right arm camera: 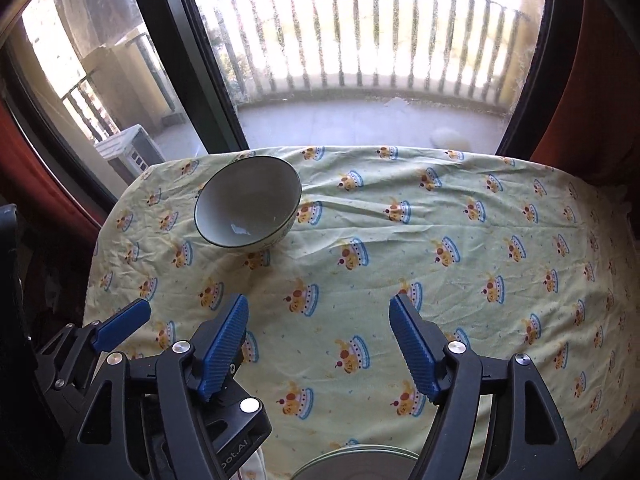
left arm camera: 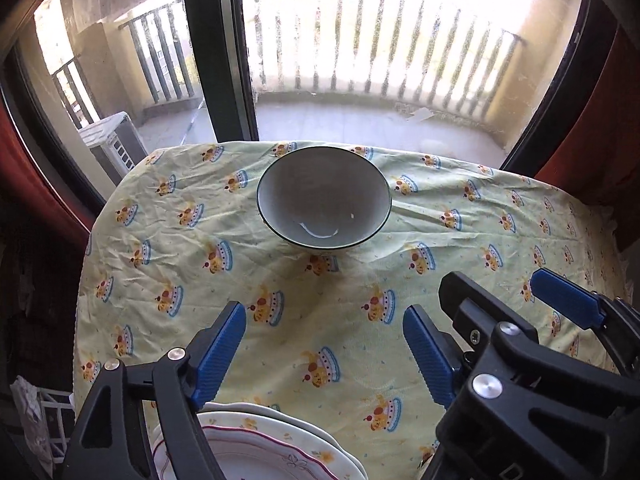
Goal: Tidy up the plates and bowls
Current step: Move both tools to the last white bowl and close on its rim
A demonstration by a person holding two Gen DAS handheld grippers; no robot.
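The bowl (left arm camera: 324, 198) stands upright, mouth up, on the tablecloth (left arm camera: 224, 240) (yellow, printed with cakes) toward the edge nearest the balcony window (left arm camera: 360, 40); round, it shows no long axis. On the side of the bowl away from the window lie stacked plates (left arm camera: 272, 444); the left gripper (left arm camera: 324, 348) and right gripper (right arm camera: 318, 344) hover there, jaws wide, holding nothing.

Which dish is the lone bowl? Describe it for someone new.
On the yellow patterned tablecloth, look toward the far edge by the window. The bowl stands there alone, deep, white inside with a thin dark rim, unlike the flat plates stacked at the near edge.
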